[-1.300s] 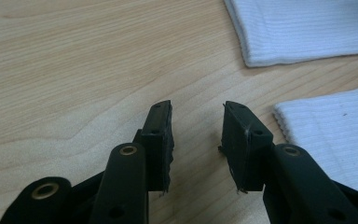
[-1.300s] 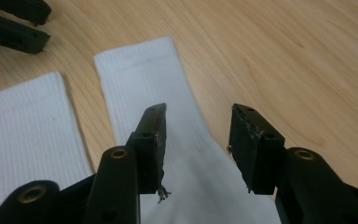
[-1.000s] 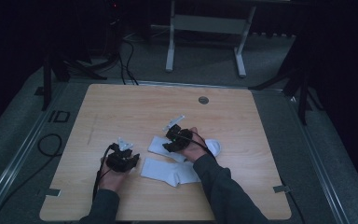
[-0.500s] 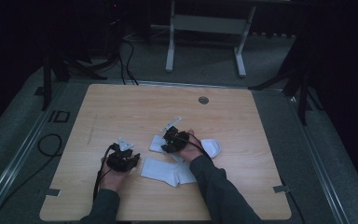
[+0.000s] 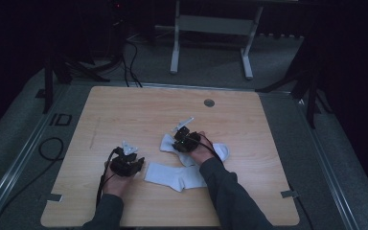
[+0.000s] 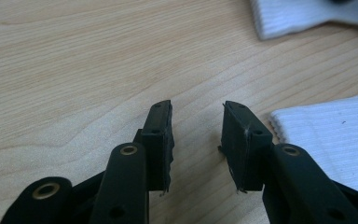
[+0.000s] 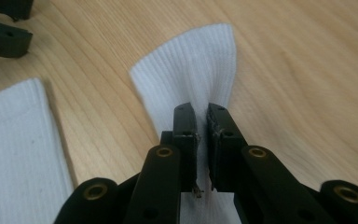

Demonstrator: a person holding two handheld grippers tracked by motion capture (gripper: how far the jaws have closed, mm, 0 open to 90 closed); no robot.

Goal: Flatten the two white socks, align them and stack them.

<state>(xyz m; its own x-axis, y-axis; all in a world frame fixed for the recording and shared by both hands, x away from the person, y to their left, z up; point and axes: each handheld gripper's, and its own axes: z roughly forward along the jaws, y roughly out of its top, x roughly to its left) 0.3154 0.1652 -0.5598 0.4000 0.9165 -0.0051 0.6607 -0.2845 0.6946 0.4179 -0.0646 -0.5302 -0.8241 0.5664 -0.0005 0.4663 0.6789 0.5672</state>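
Two white ribbed socks lie on the wooden table. The far sock stretches left to right, and my right gripper is shut on a pinched ridge of its fabric near the cuff. In the high view the right gripper sits over that sock's left part. The near sock lies flat between the two hands. My left gripper stands open over bare wood, with the near sock's cuff edge just right of its jaws. From above, the left gripper is left of that sock.
A small round grommet is set in the table near its far edge. Cables trail on the grey floor at the left. A metal frame stands beyond the table. The left gripper's tips appear in the right gripper view's top-left corner.
The right gripper shifts only slightly over the far sock. The left hand and the near sock stay where they were.
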